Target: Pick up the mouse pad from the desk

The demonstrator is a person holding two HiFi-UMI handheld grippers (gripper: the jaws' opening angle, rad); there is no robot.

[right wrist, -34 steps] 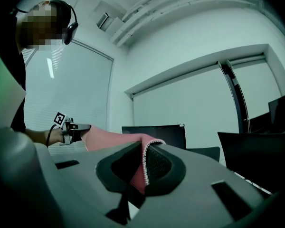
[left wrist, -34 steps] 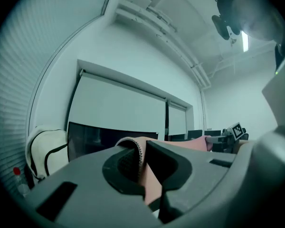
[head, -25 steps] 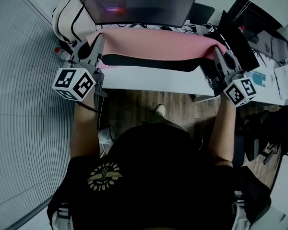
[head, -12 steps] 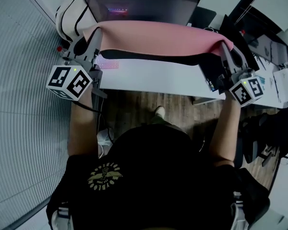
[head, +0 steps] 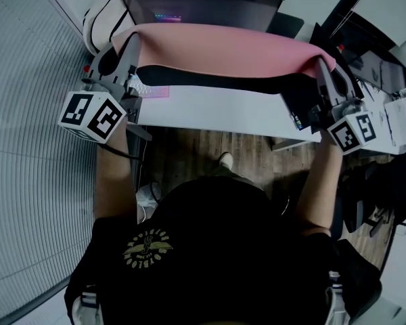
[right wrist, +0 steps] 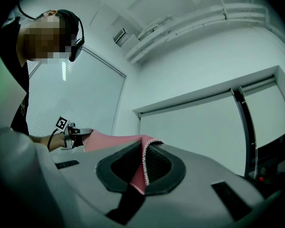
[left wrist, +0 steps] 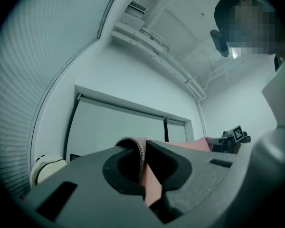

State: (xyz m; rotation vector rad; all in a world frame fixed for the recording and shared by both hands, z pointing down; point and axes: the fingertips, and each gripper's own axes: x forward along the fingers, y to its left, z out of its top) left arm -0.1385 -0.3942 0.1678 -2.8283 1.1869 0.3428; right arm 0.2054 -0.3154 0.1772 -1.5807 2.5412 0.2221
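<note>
A long pink mouse pad (head: 223, 51) with a black underside hangs stretched between my two grippers, lifted above the white desk (head: 216, 110). My left gripper (head: 125, 46) is shut on the pad's left corner; in the left gripper view the pink stitched edge (left wrist: 141, 163) is pinched between the grey jaws. At the other end my right gripper (head: 323, 66) is shut on the right corner, where the right gripper view shows the pad's edge (right wrist: 145, 167) clamped in the same way. Both grippers point slightly upward toward the wall.
A dark monitor (head: 203, 5) stands just behind the raised pad. A white bag (head: 103, 20) sits at the desk's far left. To the right lie a black laptop (head: 365, 49) and papers (head: 399, 117). A keyboard corner (head: 152, 90) shows under the pad.
Both grippers have risen with the mouse pad and carried it up toward the monitor. More of the white desk shows beneath it now.
</note>
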